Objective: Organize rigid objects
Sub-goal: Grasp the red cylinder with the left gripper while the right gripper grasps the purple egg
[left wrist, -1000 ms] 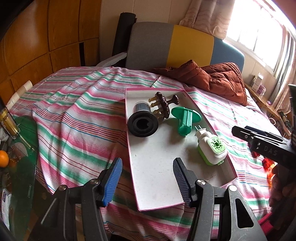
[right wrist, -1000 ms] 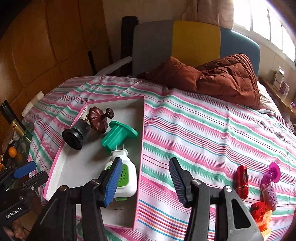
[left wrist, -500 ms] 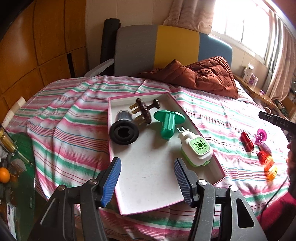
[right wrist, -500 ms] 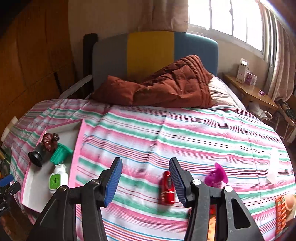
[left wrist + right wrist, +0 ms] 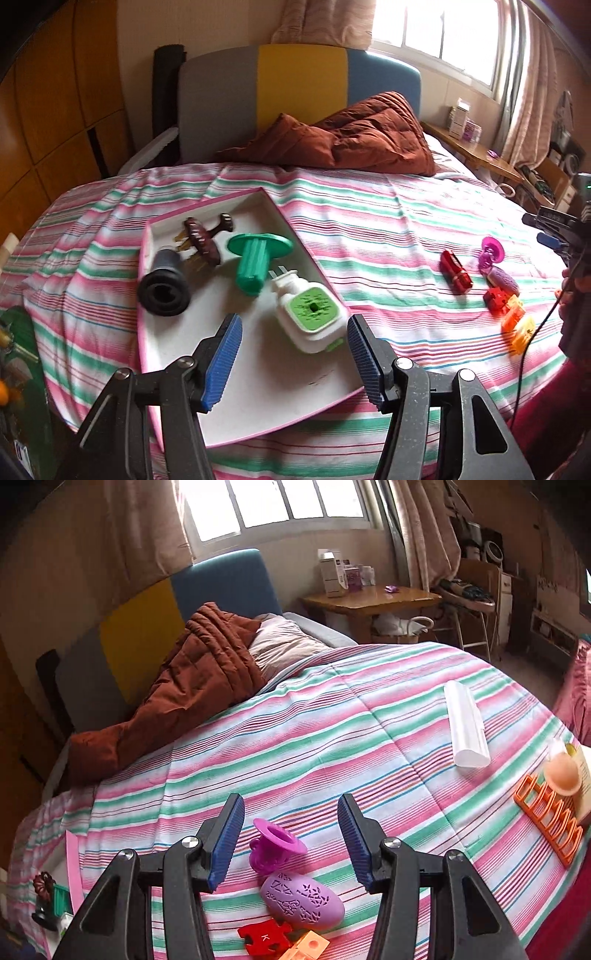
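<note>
Over the striped bed, left fingers (image 5: 236, 354) spread, empty, right fingers (image 5: 231, 836) spread above pink cup (image 5: 275, 845)

Pink-rimmed white tray (image 5: 177, 343) on a pink, green and white striped bedspread (image 5: 369, 229).

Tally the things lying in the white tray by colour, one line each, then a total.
Black: 1, roller
Dark brown: 1, clip
Green: 1, flanged peg
White and green: 1, plug-in unit
Total: 4, all in the tray
</note>
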`<state>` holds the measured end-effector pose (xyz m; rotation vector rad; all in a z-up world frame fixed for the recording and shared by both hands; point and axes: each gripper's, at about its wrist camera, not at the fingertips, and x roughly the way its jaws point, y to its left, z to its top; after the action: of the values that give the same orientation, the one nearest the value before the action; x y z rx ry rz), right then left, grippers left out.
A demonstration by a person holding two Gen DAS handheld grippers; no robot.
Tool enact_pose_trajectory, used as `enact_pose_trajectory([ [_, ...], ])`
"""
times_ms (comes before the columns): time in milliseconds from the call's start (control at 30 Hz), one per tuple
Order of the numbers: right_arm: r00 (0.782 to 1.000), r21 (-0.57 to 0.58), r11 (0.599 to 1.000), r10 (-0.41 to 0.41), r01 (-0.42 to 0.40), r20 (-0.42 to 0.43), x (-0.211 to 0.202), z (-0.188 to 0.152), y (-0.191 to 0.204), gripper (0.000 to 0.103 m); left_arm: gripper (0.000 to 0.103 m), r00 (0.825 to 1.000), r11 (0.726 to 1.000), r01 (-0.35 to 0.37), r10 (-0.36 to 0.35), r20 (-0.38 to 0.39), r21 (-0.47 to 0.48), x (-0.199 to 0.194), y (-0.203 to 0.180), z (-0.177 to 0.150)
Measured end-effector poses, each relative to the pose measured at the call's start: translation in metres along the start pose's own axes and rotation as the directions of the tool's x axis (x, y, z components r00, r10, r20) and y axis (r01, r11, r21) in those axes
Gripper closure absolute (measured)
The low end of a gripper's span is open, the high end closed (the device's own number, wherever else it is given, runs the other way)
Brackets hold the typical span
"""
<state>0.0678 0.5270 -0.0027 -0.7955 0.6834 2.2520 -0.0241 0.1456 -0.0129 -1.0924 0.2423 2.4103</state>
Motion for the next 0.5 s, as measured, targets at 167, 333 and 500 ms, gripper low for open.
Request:
enact_pose_trajectory([
  [167,1.000,0.056,0.998,0.000,0.001,-0.019,0.001,0.001,-0.010,0.050,0.041,0.997,0.996,0.073,-0.071,-0.029,0.050,0.010,-0.032,0.006],
  [333,0.999,0.103,0.995,0.011,-0.008,-0.031,0.001,-0.001,-0.018,0.050,0.041,0.987,0.985,0.150,-0.145,-0.063,0.080,0.024,-0.064,0.017],
  [500,0.999,0.148,0.989,0.021,-0.015,-0.040,0.001,-0.001,-0.026,0.050,0.041,0.971,0.970,0.222,-0.210,-0.115,0.102,0.050,-0.102,0.028],
])
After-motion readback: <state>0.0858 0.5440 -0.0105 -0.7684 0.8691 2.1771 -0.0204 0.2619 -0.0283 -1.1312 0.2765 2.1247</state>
